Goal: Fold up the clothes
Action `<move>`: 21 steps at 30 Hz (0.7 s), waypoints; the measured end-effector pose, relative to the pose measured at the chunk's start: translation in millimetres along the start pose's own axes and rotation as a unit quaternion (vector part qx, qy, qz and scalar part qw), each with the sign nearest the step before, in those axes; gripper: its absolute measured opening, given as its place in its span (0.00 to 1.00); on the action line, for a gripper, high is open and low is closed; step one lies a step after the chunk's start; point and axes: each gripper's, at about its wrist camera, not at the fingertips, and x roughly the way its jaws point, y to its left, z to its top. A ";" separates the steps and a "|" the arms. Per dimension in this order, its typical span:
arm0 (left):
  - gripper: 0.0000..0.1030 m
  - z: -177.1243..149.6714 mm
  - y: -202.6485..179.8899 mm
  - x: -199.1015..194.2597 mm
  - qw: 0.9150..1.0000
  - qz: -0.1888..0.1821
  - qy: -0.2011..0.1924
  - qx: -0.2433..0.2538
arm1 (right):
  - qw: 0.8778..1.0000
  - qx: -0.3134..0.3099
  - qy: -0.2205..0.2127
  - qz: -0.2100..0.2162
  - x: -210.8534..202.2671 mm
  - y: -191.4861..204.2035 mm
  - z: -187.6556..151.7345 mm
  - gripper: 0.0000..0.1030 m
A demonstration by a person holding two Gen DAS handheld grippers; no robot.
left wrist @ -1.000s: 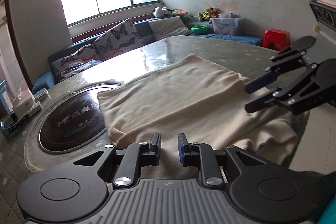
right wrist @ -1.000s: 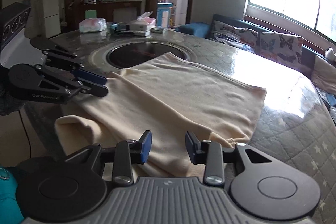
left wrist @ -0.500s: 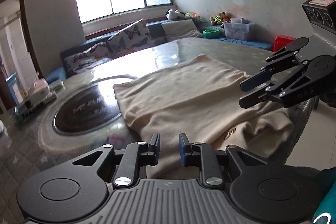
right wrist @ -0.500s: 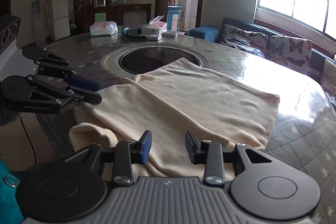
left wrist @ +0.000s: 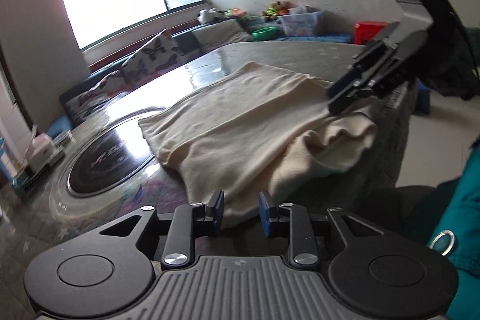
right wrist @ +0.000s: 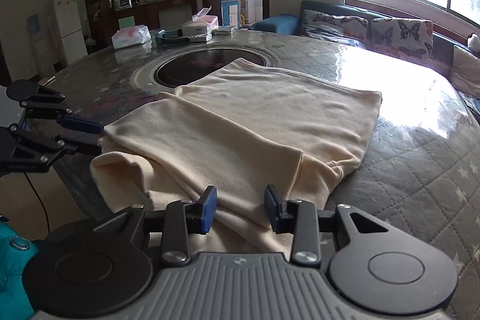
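A cream garment (left wrist: 249, 122) lies partly folded on the round table, its near end drooping over the table edge; it also shows in the right wrist view (right wrist: 255, 128). My left gripper (left wrist: 241, 213) is open and empty at the garment's near left edge. It also appears in the right wrist view (right wrist: 99, 137), beside the garment's left corner. My right gripper (right wrist: 240, 209) is open, with the garment's hanging near edge between its jaws. In the left wrist view the right gripper (left wrist: 337, 99) hovers over the garment's right side.
The round table (right wrist: 420, 158) has a quilted grey cover under glass and a dark inset hotplate (right wrist: 207, 65). Tissue packs and boxes (right wrist: 180, 32) stand at its far side. A sofa with butterfly cushions (right wrist: 375, 26) runs under the window. A red stool (left wrist: 372, 30) stands by the wall.
Both grippers have dropped lower and nearer the garment's hanging near edge. The left gripper's jaws stand wider apart than before. The garment lies as it did.
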 end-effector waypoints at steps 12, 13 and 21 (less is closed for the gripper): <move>0.27 9.5 -26.0 18.9 0.997 -0.021 -0.033 0.070 | 0.999 -0.037 0.000 -0.007 -17.9 7.8 4.8 0.36; 0.26 11.2 -25.7 19.7 0.997 -0.020 -0.037 0.067 | 0.999 -0.043 0.001 -0.008 -20.2 8.7 4.2 0.36; 0.10 35.6 -3.7 26.7 0.998 -0.010 -0.059 0.006 | 0.994 -0.113 0.006 -0.003 -40.2 20.6 -5.3 0.50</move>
